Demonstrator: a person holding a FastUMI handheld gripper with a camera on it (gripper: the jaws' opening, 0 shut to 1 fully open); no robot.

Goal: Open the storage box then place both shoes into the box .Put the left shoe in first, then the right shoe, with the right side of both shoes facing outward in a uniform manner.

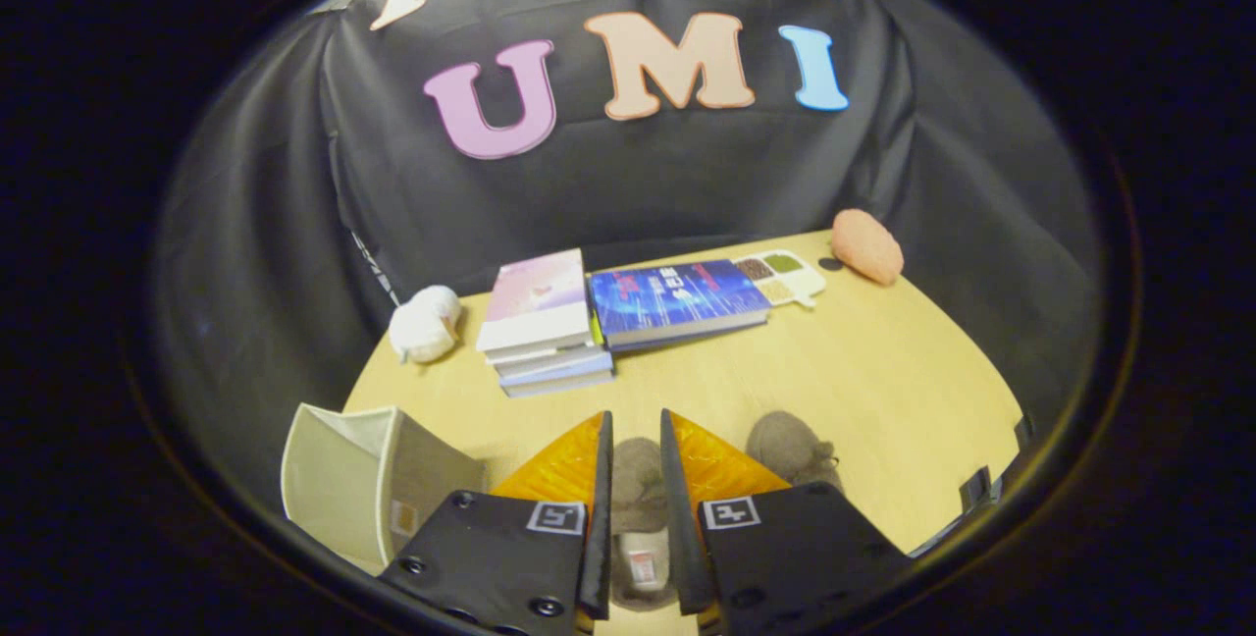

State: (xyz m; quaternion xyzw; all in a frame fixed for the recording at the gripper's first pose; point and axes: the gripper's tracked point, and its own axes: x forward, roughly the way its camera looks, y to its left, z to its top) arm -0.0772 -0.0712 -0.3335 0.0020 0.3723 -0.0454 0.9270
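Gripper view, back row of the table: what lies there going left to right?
White plush toy → stack of books → blue book → compartment tray → orange plush. Nearer, the gripper straddles a grey shoe.

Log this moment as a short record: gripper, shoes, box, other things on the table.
gripper: gripper with its jaws around one grey shoe, grip not confirmed
shoe between the jaws: grey shoe
second shoe: second grey shoe, on the table just right of the jaws
box: storage box, left of the jaws, open, no shoe visible inside
beyond: stack of books, blue book
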